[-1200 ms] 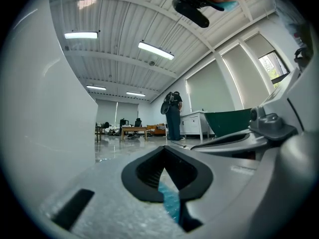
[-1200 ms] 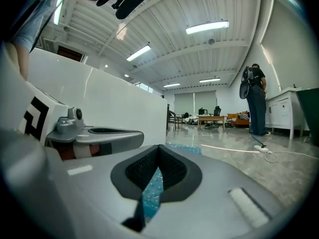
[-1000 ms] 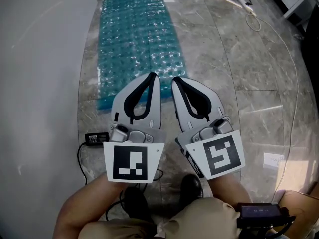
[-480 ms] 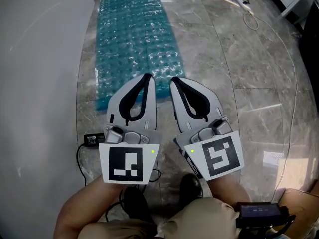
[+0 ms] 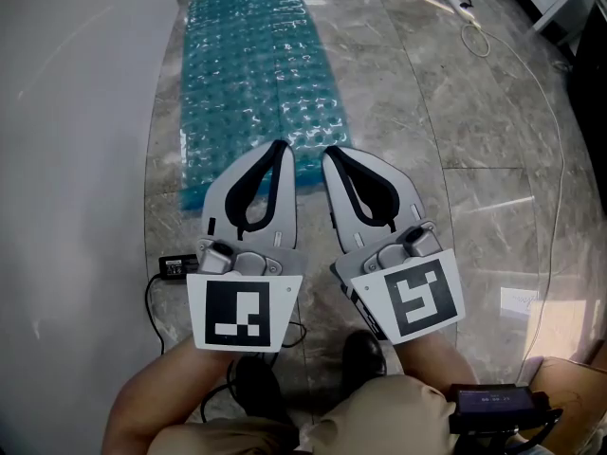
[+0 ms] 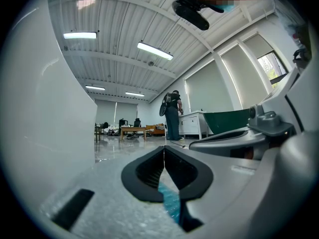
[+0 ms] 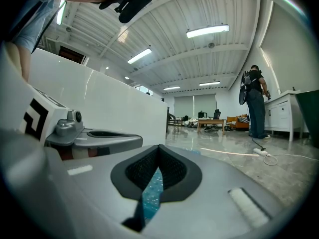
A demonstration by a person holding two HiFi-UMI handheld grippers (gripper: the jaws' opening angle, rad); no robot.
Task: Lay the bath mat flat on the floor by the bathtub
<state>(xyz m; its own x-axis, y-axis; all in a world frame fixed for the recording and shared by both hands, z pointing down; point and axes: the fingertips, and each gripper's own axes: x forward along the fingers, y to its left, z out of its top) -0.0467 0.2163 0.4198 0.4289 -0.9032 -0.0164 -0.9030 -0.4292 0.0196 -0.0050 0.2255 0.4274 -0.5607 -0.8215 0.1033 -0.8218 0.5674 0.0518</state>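
Note:
A translucent blue bubbled bath mat lies spread flat on the grey marble floor, its long left edge beside the white bathtub wall. Both grippers hover side by side above the mat's near end, pointing away from me. My left gripper is shut with nothing between its tips. My right gripper is likewise shut and empty. In the left gripper view the jaws meet at the tips, with a sliver of blue mat below. The right gripper view shows its tips closed too, over the mat.
A black power adapter with its cable lies on the floor by the tub, left of my hands. A white power strip and cord trail across the floor at the far right. A person stands far off beside a white cabinet.
The left gripper has shifted slightly left and toward me; the view has barely moved. The mat lies unchanged.

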